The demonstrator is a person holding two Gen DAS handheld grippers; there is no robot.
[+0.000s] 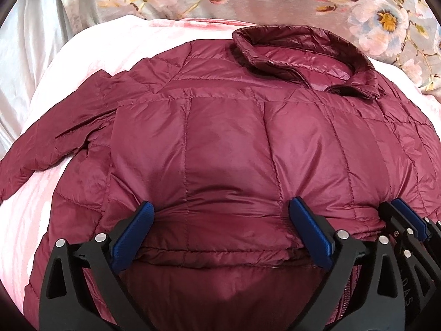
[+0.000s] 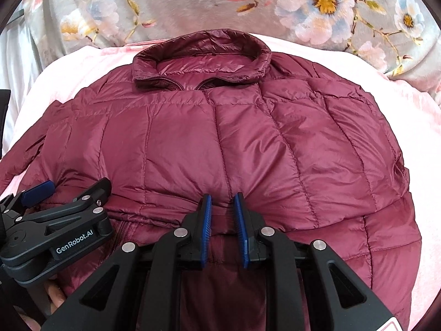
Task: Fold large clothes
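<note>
A maroon quilted puffer jacket (image 1: 234,143) lies front-up on a pink blanket, collar (image 1: 303,47) at the far side; it also shows in the right wrist view (image 2: 248,138). Its left sleeve (image 1: 55,143) spreads out to the left. My left gripper (image 1: 220,209) is wide open, its blue pads astride the jacket's folded-up hem. My right gripper (image 2: 222,201) is nearly closed, pinching a fold of the hem between its pads. The left gripper (image 2: 44,193) shows at the left of the right wrist view, the right gripper (image 1: 405,215) at the right edge of the left wrist view.
The pink blanket (image 1: 91,60) covers the surface under the jacket. A grey floral fabric (image 2: 220,2) lies beyond the collar. White cloth (image 1: 24,63) is at the far left.
</note>
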